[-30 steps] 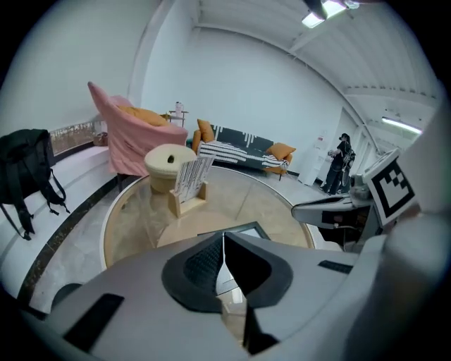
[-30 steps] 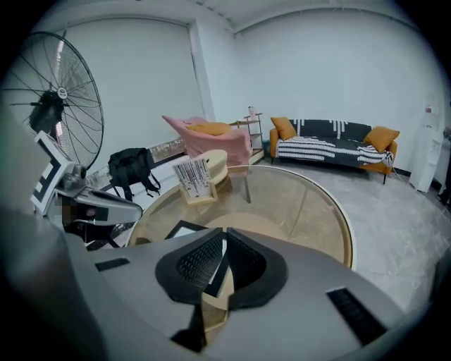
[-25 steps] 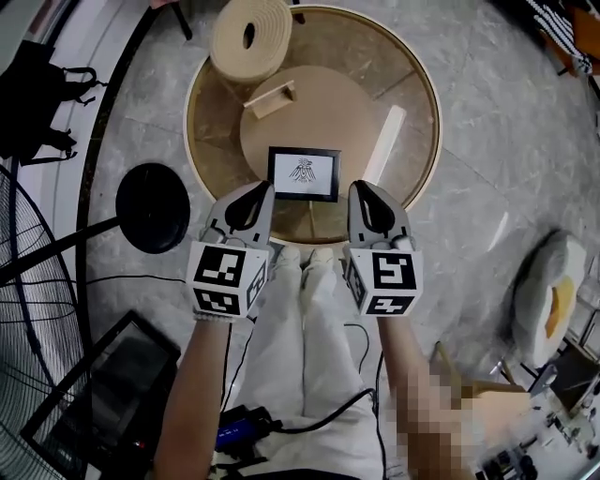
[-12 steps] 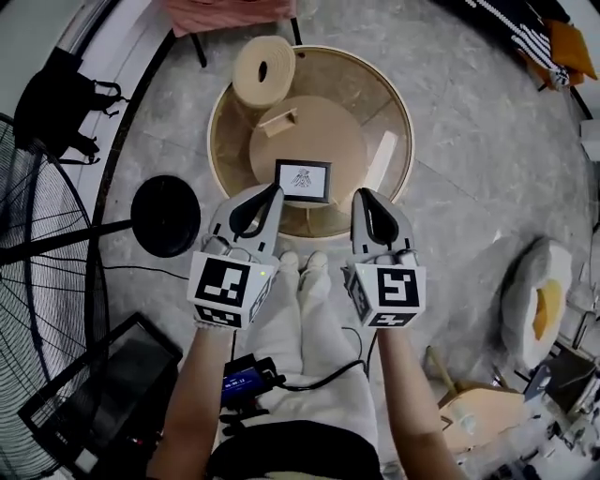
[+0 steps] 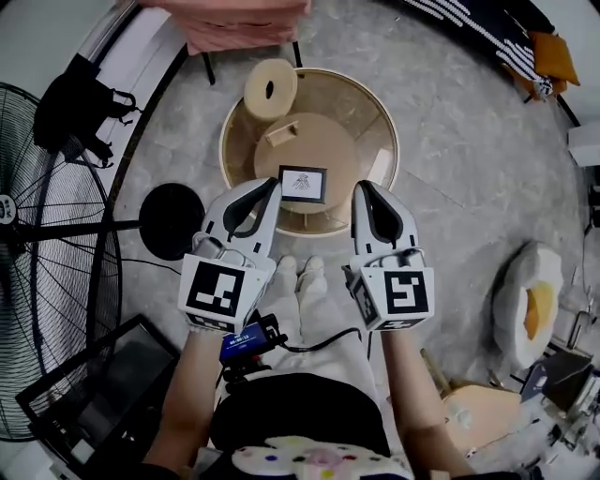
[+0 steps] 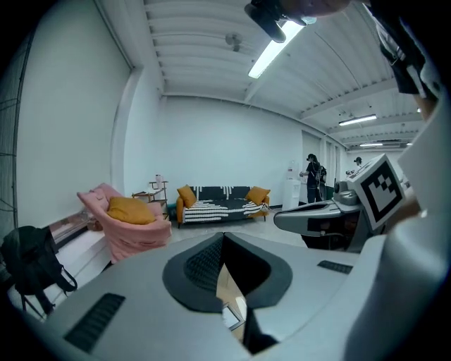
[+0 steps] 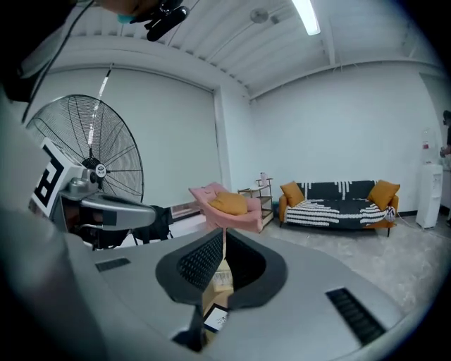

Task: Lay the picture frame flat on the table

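A black picture frame (image 5: 303,185) with a white drawing sits on the near part of the round wooden table (image 5: 330,141); I cannot tell whether it leans or lies flat. My left gripper (image 5: 273,184) hovers high above the table's near edge, just left of the frame, shut and empty. My right gripper (image 5: 358,187) hangs level with it to the frame's right, also shut with nothing in it. A corner of the frame (image 7: 217,317) shows far below through the gap under the right gripper's shut tips (image 7: 224,229). The left gripper (image 6: 224,236) points out into the room.
A beige roll (image 5: 270,88) and a small wooden block (image 5: 281,130) sit at the table's far side, with a white strip (image 5: 375,165) on the right. A big fan (image 5: 47,234) and its black round base (image 5: 169,220) stand left. A pink chair (image 5: 246,23) is beyond.
The camera and both grippers have risen, so the table and frame look smaller and farther below. Both grippers stay shut, side by side.
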